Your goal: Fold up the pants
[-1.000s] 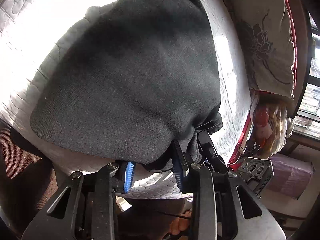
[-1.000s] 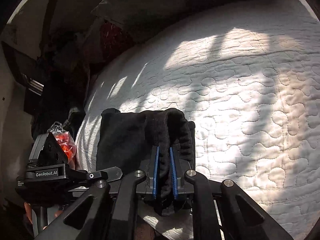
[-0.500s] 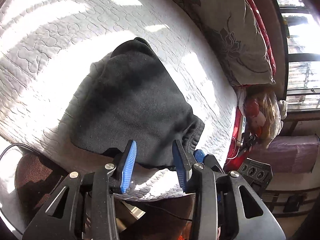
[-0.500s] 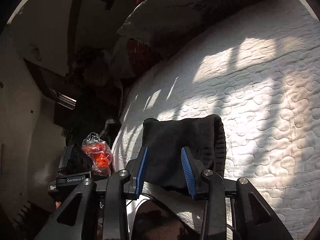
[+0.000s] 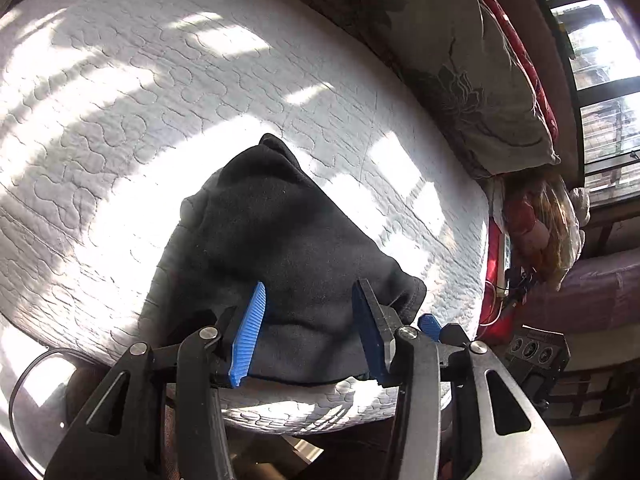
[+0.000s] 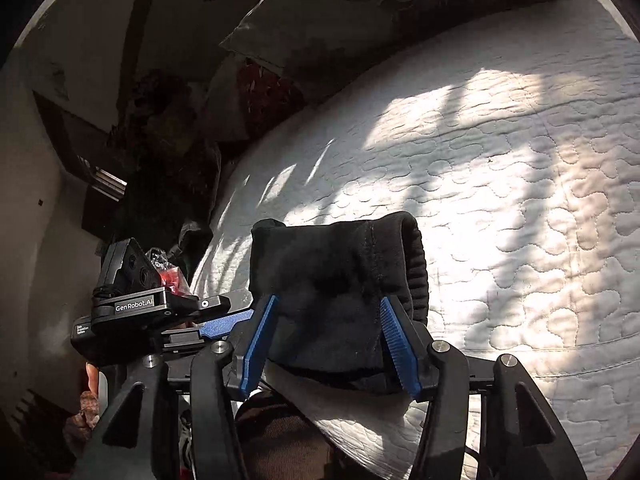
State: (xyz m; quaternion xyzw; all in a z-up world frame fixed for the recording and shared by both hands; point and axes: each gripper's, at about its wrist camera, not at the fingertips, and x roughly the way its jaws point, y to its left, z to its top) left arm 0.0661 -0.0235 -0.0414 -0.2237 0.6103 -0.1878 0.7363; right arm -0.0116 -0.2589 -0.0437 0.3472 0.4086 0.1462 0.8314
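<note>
Left wrist view: my left tongs opening, off the folded pants.
Right tongs: opening, released.
Advice: I'd lift clear without snagging the bundle on the mattress.

One folded black pants — two grippers (left, right) — one mattress, one pillow.

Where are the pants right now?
The pants lie folded at the mattress's near edge, low and central in both views, before both grippers.
</note>
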